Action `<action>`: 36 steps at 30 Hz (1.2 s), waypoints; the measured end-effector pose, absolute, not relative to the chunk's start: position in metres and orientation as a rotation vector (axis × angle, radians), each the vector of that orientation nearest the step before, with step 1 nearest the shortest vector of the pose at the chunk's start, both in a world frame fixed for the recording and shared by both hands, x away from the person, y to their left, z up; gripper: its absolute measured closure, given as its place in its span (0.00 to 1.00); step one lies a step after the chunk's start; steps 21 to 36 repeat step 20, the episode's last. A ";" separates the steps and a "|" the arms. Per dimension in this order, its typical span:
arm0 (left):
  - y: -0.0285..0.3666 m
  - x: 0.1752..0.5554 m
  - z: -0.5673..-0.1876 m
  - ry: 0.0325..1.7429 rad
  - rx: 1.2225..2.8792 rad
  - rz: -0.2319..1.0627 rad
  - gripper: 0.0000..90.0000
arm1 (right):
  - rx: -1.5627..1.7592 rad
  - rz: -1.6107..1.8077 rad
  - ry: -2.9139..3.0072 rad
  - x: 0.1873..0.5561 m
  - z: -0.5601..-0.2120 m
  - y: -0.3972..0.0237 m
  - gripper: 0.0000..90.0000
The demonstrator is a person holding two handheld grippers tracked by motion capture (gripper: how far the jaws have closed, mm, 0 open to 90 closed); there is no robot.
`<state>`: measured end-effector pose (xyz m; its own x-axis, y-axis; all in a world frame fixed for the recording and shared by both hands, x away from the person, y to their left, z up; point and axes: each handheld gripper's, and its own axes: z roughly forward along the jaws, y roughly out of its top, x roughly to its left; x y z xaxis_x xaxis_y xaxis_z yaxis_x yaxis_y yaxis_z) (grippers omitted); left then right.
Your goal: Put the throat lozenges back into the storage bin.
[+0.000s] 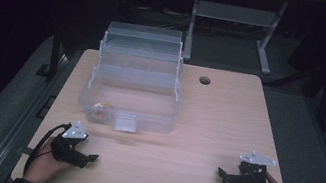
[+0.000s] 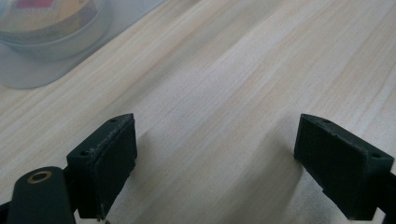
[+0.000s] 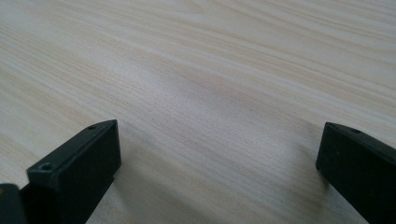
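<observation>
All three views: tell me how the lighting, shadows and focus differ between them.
High view: dim, a bright patch on the table, black surroundings, the clear box hazy. Left gripper view: even light, sharp wood grain, soft shadows under the fingers, the box corner blurred. Right gripper view: sharp grain in the middle, near fingers slightly soft, faint shadows beside them.

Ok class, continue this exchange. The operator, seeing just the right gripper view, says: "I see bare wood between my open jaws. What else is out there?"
Observer: A clear plastic box stands ahead and to your left, opened up.
Operator: Anything in it?
Observer: A small round orange thing lies in its near left corner.
Operator: And my other gripper?
Observer: The left gripper rests just short of the box, jaws open.
</observation>
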<state>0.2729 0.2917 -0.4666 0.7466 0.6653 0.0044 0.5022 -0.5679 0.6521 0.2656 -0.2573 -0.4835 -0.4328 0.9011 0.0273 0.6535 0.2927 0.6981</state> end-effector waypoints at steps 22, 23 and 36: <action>0.298 0.269 -0.474 0.843 2.216 0.361 0.13 | 1.398 0.916 2.196 0.266 -0.484 -0.257 0.00; 0.298 0.269 -0.474 0.843 2.216 0.361 0.13 | 1.398 0.916 2.196 0.266 -0.484 -0.257 0.00; 0.298 0.269 -0.474 0.843 2.216 0.361 0.13 | 1.398 0.916 2.196 0.266 -0.484 -0.257 0.00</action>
